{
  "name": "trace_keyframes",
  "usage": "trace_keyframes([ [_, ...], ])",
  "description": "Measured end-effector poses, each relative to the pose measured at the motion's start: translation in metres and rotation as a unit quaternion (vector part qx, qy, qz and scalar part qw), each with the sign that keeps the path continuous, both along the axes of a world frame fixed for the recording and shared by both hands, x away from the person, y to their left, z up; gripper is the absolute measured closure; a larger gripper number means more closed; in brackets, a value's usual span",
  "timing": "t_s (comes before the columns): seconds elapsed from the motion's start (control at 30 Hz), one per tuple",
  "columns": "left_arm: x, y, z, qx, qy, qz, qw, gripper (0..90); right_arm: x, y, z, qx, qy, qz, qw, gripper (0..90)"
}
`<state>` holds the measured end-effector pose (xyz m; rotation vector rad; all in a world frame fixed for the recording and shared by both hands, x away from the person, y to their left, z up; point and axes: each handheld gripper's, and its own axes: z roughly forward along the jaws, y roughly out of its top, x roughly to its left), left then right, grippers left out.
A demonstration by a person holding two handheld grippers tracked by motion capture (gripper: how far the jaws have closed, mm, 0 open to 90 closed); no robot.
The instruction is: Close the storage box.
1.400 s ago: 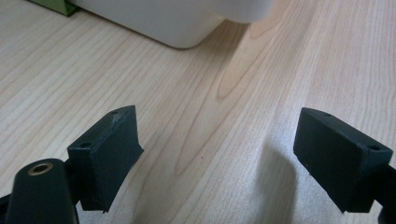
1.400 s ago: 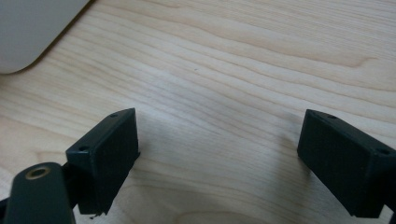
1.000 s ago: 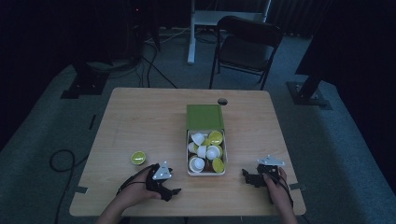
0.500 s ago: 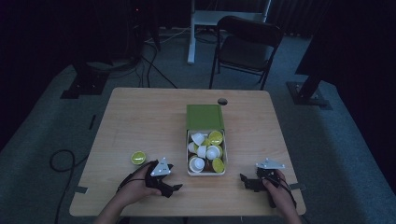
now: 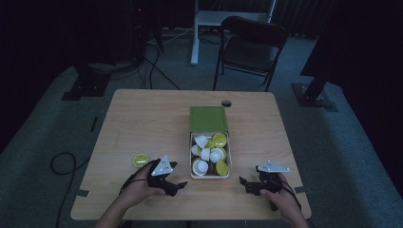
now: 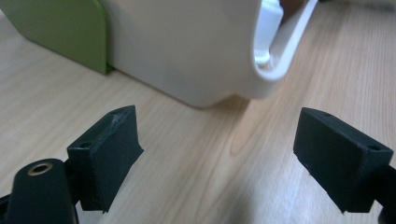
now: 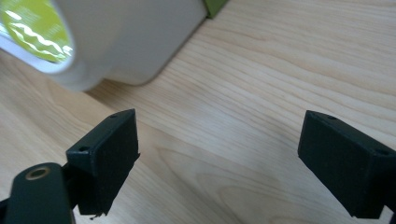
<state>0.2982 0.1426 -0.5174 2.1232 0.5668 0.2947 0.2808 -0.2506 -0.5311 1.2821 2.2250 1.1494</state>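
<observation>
High view: a white bin (image 5: pixel 209 175) sits near the front edge of the wooden table (image 5: pixel 142 118), between the two grippers, with a green lid (image 5: pixel 208 118) lying flat just behind it and touching its far end. The bin is a rounded rectangle, heaped with small cups, some white (image 5: pixel 200 166) and some yellow-green (image 5: pixel 219 139); a few lie tilted on their sides. One more yellow-green cup (image 5: pixel 140 160) stands alone on the table to the left of the bin, just beside the left gripper (image 5: pixel 175 186). That gripper rests low on the table near the bin's front left corner, its jaws spread wide and holding nothing. In the left gripper view the bin's smooth white wall (image 6: pixel 187 46) curves close ahead, the green lid's edge (image 6: pixel 56 28) beside it. The right gripper (image 5: pixel 247 184) lies near the bin's front right corner, jaws likewise parted and empty; its own view shows the white wall (image 7: pixel 135 37) and a yellow-green cup's foil top (image 7: pixel 35 28).
</observation>
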Motion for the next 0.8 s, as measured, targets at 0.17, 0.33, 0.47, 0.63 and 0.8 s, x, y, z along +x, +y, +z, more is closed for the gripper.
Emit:
trace_keyframes([
  [0.17,0.002,-0.002,0.006,-0.026,-0.018,0.002,0.9995,14.5,-0.002,0.004,0.008,0.034,-0.025,0.025,0.9988,11.9],
  [0.33,0.002,-0.008,0.009,-0.041,-0.025,-0.012,0.9988,14.4,-0.005,0.013,0.017,0.045,-0.050,0.037,0.9970,11.7],
  [0.47,0.003,-0.011,0.010,-0.048,-0.029,-0.014,0.9983,14.4,-0.003,0.018,0.023,0.073,-0.068,0.047,0.9939,11.9],
  [0.63,0.005,-0.012,0.012,-0.057,-0.035,-0.006,0.9977,14.5,0.000,0.024,0.028,0.095,-0.071,0.071,0.9904,11.8],
  [0.8,0.010,-0.013,0.012,-0.056,-0.044,0.009,0.9974,14.5,0.006,0.027,0.028,0.105,-0.075,0.076,0.9887,11.8],
])
